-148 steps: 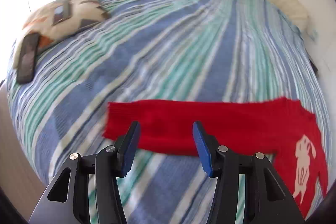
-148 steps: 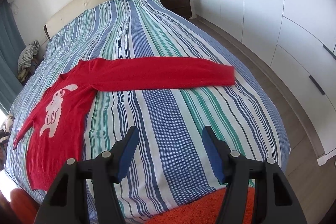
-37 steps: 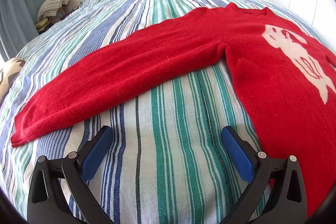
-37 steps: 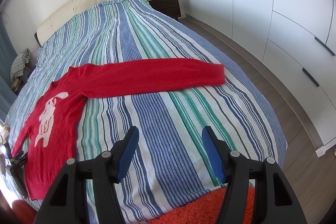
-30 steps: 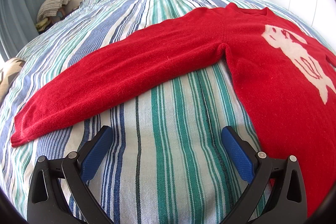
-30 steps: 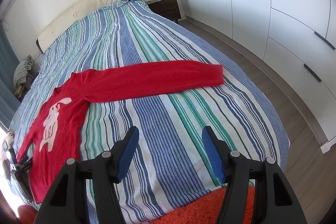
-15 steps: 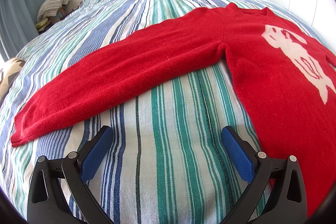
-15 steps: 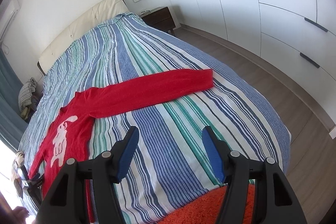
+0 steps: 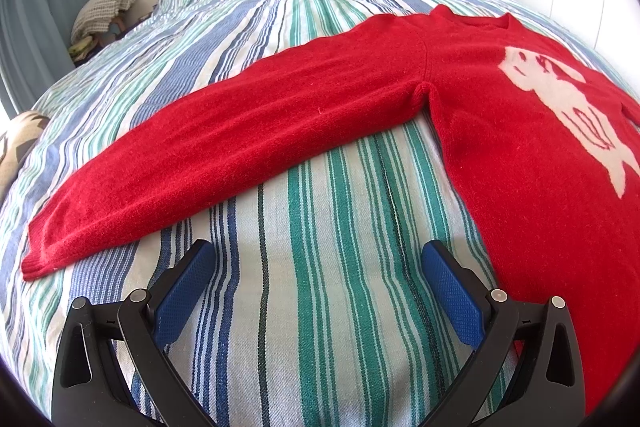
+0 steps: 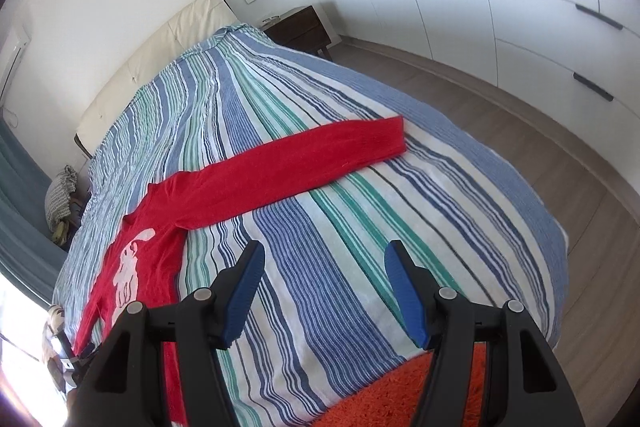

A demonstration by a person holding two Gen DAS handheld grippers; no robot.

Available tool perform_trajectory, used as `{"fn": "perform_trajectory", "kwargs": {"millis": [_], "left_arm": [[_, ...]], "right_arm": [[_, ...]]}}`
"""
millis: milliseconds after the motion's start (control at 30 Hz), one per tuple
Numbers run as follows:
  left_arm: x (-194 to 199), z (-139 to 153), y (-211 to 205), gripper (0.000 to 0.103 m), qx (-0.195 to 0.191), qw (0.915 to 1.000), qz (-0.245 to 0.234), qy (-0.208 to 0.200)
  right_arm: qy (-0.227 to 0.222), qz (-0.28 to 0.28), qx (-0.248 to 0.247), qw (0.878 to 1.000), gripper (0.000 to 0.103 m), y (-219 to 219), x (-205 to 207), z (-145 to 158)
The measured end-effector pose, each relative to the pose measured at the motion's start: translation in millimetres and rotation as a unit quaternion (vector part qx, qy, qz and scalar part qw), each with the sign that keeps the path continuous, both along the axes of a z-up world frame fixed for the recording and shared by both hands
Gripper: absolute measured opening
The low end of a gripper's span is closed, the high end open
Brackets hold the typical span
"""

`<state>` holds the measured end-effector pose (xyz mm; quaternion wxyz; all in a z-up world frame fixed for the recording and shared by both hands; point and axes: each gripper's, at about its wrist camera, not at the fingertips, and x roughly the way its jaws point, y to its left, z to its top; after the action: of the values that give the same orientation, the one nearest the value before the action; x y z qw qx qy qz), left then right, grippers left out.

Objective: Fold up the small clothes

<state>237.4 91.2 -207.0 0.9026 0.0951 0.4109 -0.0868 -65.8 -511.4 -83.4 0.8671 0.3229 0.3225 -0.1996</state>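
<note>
Soft knit red sweater lies limp on the bed; both your tools, left tool and right tool, gape empty. Pinch a sleeve cuff.

A red sweater lies flat across the striped bedspread, its sleeves stretched toward both side edges of the bed. Bare bedspread lies between the sweater and the foot edge, where the left gripper and right gripper sit with jaws spread wide. Toward the headboard the cover is bare too. A patterned cushion rests at the left edge, and an orange rug lies below the foot edge.
</note>
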Motion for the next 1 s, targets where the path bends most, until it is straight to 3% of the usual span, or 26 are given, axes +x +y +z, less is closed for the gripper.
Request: {"fn": "perform_trajectory", "kwargs": {"millis": [67,133,233,333,433,567,633,700,733,800,900,967,1000], "left_arm": [[2.8,-0.7,-1.1,0.103,-0.003,1.0,0.0,0.009],[5.7,0.0,-0.6,0.103,-0.007,0.9998,0.004,0.016],[13.1,4.0,-1.1,0.103,-0.015,0.9971,0.042,0.062],[8.8,16.2,-4.3,0.101,-0.021,0.9926,0.06,0.103],[-22.0,51.4,0.7,0.101,-0.075,0.9928,0.067,0.064],[-71.2,87.9,9.9,0.102,-0.145,0.9856,0.085,0.015],[-90.3,88.9,16.0,0.102,-0.165,0.9808,0.105,0.001],[-101.6,80.5,23.8,0.102,-0.168,0.977,0.131,-0.005],[-106.3,73.9,28.4,0.102,-0.17,0.975,0.143,-0.005],[-110.9,59.1,39.7,0.102,-0.171,0.9706,0.169,0.006],[-114.6,49.7,54.9,0.101,-0.174,0.966,0.191,0.014],[-116.4,52.4,62.5,0.102,-0.187,0.9628,0.195,-0.003],[-116.6,53.7,65.6,0.102,-0.192,0.9615,0.196,-0.009]], "right_arm": [[-0.006,0.009,0.046,0.999,0.062,-8.3,5.3,-7.0],[-0.04,0.007,0.101,0.994,0.062,-21.9,7.6,-11.2],[-0.091,-0.021,0.175,0.98,0.062,-45.7,17.3,-21.8],[-0.106,-0.047,0.23,0.966,0.062,-71.1,38.9,-46.5],[-0.107,-0.102,0.238,0.96,0.062,-94.1,49.7,-68.6],[-0.119,-0.134,0.26,0.949,0.056,-115.9,66.9,-90.3],[-0.127,-0.15,0.256,0.947,0.048,-122.7,73.3,-94.4],[-0.119,-0.157,0.261,0.945,0.029,-128.3,80.8,-100.3],[-0.104,-0.159,0.258,0.947,0.009,-130.0,85.5,-100.8],[-0.086,-0.166,0.233,0.954,0.004,-131.6,92.0,-89.3],[-0.1,-0.112,0.142,0.978,0.004,-111.5,120.5,-23.7],[-0.115,-0.022,0.062,0.991,0.004,-70.8,158.0,36.0],[-0.122,0.031,0.028,0.992,0.004,-42.3,180.6,64.1]]}}
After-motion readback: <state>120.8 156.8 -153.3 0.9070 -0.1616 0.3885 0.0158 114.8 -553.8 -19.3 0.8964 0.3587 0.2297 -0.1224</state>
